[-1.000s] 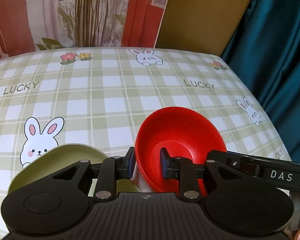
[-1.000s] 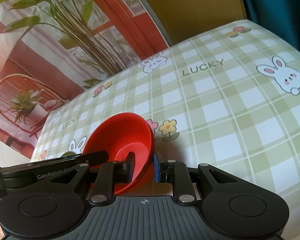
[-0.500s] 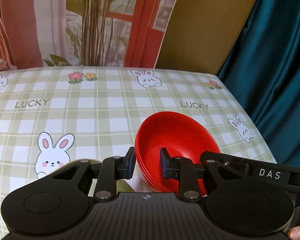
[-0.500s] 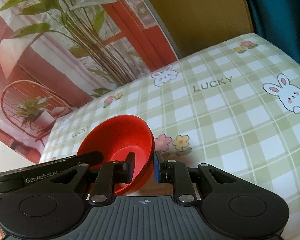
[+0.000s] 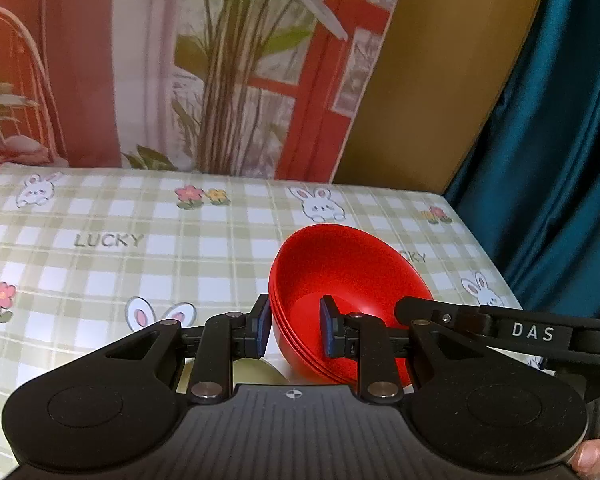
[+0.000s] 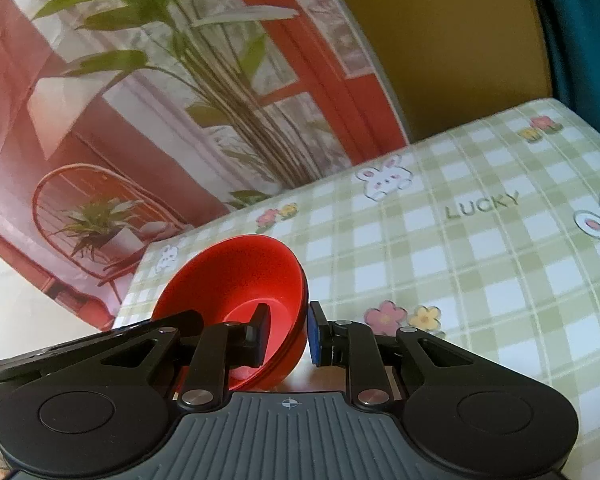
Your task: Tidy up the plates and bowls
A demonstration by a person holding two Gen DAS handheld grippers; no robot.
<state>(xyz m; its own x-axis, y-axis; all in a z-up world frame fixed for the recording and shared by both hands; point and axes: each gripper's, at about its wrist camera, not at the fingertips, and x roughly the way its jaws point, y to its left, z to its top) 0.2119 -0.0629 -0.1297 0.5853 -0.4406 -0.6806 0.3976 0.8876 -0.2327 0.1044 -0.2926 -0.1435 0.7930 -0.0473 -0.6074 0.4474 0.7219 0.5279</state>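
A stack of red bowls (image 5: 348,280) is held in the air above the checked table by both grippers. My left gripper (image 5: 294,330) is shut on the stack's left rim, one pad outside, one inside. My right gripper (image 6: 286,334) is shut on the opposite rim of the red bowls (image 6: 236,280). The other gripper's finger (image 5: 480,322) shows at the right in the left wrist view. A pale green dish (image 5: 252,372) peeks out below the left gripper, mostly hidden.
The table (image 5: 140,260) carries a green-and-white checked cloth with bunnies and flowers. A printed backdrop with plants stands behind it. A teal curtain (image 5: 560,160) hangs past the table's right edge.
Both grippers have lifted the red bowl stack up and tilted back; more backdrop shows now. The pale green dish has dropped almost out of the left wrist view.
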